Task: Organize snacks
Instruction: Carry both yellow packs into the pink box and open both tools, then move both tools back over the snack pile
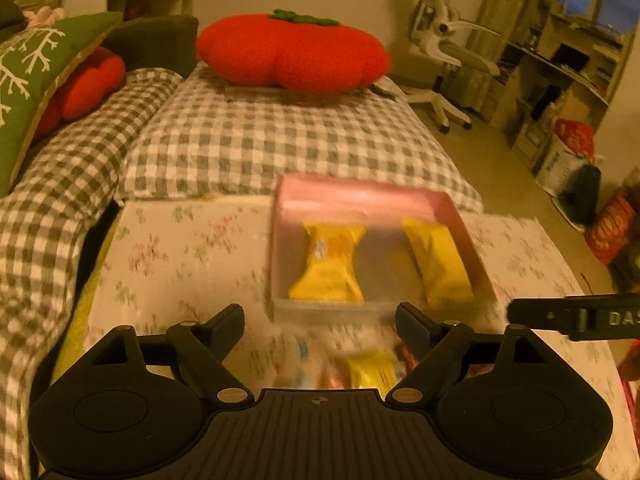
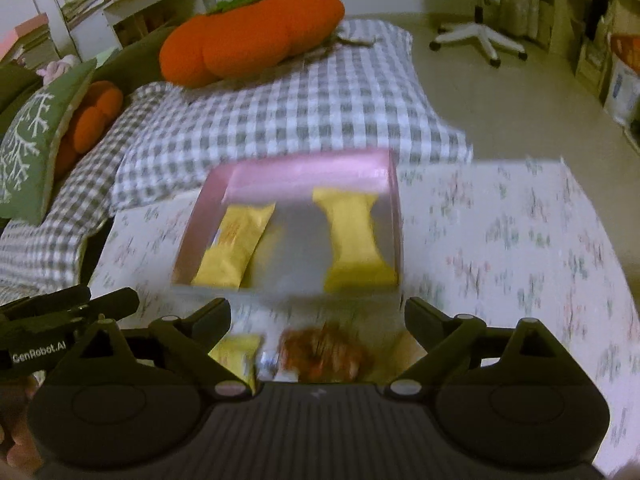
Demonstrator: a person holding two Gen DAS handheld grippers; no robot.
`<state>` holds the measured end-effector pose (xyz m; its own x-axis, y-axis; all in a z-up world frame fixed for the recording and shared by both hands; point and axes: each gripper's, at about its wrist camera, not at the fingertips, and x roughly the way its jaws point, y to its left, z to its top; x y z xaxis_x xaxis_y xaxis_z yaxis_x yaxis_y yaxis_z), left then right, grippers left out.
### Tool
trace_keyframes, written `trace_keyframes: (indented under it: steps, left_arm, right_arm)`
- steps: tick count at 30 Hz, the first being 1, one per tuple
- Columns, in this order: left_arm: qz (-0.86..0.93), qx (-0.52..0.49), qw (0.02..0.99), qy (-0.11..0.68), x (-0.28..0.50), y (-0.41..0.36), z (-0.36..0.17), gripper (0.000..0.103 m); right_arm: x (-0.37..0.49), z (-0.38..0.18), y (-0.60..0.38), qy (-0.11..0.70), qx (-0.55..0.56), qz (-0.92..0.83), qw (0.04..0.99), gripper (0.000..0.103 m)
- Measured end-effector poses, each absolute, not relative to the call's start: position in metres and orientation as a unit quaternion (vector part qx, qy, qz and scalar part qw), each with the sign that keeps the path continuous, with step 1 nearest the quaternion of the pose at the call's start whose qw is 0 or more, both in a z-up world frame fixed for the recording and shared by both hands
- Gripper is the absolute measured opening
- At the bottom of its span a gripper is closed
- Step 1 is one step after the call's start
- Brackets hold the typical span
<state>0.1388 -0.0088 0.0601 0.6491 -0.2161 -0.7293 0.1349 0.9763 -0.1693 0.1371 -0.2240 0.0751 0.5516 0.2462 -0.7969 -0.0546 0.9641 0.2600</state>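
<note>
Two yellow snacks boxed

Two yellow packets point(image 1: 326, 266) point(image 1: 438, 266) lie apart inside our pink box point(image 2: 308, 170) on the floral surface point(image 2: 500, 240). More blurred snacks point(image 2: 320, 350) sit nearer. Our left tool point(image 1: 320, 322) and right tool point(image 2: 318, 320) hover spread, empty.

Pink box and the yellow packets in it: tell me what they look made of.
Pink box: probably thin card or plastic; its smooth walls catch a soft sheen, though blur leaves this open. Yellow packets: likely plastic film wrappers; one has flared, pinched-looking ends and a slight gloss.
</note>
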Motion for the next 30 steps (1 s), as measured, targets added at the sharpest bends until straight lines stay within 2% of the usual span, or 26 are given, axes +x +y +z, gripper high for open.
trace_keyframes:
  steps: [12, 19, 21, 30]
  left_arm:
    - [-0.151, -0.048, 0.890, 0.429, 0.066, -0.016, 0.041, 0.084]
    - [-0.171, -0.033, 0.879, 0.444, 0.042, -0.035, 0.018, 0.084]
    - [-0.171, -0.025, 0.878, 0.447, 0.039, -0.039, 0.013, 0.084]
    - [-0.181, -0.008, 0.875, 0.450, 0.042, -0.055, -0.006, 0.085]
  right_arm:
    - [0.079, 0.083, -0.222, 0.511, 0.125, 0.077, 0.847, 0.091]
    - [0.057, 0.054, -0.225, 0.541, 0.174, 0.079, 0.819, 0.091]
    - [0.059, 0.045, -0.222, 0.558, 0.165, 0.076, 0.810, 0.087]
    - [0.067, 0.051, -0.234, 0.542, 0.164, 0.075, 0.821, 0.088]
